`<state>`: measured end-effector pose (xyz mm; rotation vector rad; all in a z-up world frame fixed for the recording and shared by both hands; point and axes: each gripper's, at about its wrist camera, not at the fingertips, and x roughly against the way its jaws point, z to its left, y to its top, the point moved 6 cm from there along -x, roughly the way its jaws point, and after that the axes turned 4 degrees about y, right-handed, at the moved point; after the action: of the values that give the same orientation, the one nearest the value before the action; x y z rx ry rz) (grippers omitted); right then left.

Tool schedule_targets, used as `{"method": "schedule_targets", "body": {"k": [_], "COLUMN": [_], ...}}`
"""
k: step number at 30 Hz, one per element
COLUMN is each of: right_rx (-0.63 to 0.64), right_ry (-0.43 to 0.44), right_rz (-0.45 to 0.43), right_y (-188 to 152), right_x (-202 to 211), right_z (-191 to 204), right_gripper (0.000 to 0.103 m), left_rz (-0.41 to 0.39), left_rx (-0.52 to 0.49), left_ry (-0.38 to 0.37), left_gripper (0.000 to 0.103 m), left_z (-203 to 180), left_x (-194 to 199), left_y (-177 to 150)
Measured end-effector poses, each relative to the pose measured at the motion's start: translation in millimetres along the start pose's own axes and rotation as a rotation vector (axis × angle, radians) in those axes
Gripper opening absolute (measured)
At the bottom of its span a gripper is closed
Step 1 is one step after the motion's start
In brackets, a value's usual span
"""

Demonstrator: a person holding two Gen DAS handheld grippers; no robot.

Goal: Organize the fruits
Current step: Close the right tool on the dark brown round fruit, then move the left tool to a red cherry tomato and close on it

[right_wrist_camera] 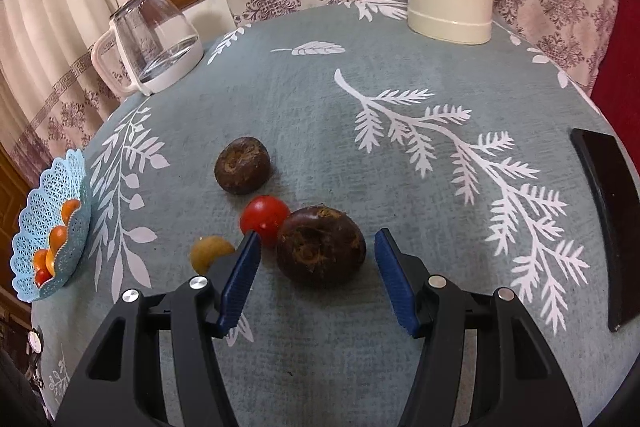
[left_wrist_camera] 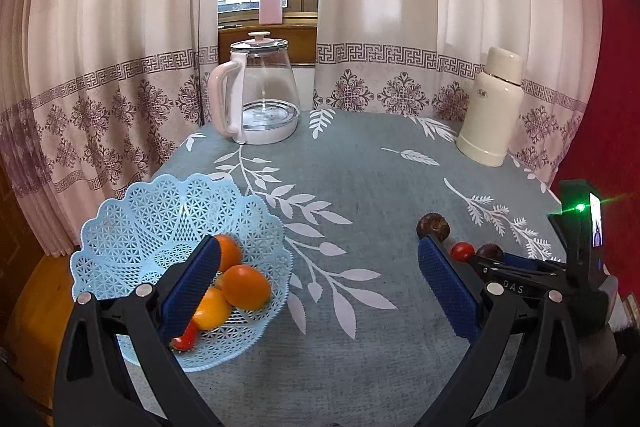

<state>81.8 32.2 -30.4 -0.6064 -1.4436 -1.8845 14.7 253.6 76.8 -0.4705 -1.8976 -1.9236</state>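
While the blue lace basket [left_wrist_camera: 132,227] holding oranges [left_wrist_camera: 245,286] sits lower left in the left wrist view, the left gripper [left_wrist_camera: 320,263] gapes wide, empty. At lower centre of the right wrist view, the right gripper [right_wrist_camera: 318,247] stands open around the nearer dark brown fruit [right_wrist_camera: 321,250], not clamping it, with a cherry tomato [right_wrist_camera: 264,218] touching that fruit's left side.

Counter [right_wrist_camera: 320,107] under grey-blue leaf-print cloth carries: pale blue lattice plastic basket [left_wrist_camera: 132,219], clear glass kettle [left_wrist_camera: 260,95], cream thermos flask [left_wrist_camera: 492,107], two dark brown round fruits [right_wrist_camera: 320,251], red cherry tomato [right_wrist_camera: 264,217], small tan fruit [right_wrist_camera: 208,253], flat black slab [right_wrist_camera: 608,215].
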Motion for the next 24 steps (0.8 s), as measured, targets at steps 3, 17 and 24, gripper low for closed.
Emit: {"method": "schedule_targets", "body": {"k": [3, 17, 24], "right_rx": [0.026, -0.012, -0.067], "right_ry": [0.002, -0.004, -0.024], "right_rz": [0.007, -0.011, -0.032], "right_y": [0.4, -0.7, -2.2], "right_x": [-1.6, 12.5, 22.0], "right_z": [3.0, -23.9, -53.6], "right_gripper": [0.057, 0.044, 0.044], "left_rz": [0.011, 0.080, 0.124], "left_rx": [-0.007, -0.049, -0.100], "left_ry": [-0.004, -0.016, -0.052], "left_gripper": [0.100, 0.100, 0.100], "left_z": [-6.0, -35.3, -63.3], "left_x": [-4.2, -31.9, -51.2], "left_y": [-0.9, -10.7, -18.4]}}
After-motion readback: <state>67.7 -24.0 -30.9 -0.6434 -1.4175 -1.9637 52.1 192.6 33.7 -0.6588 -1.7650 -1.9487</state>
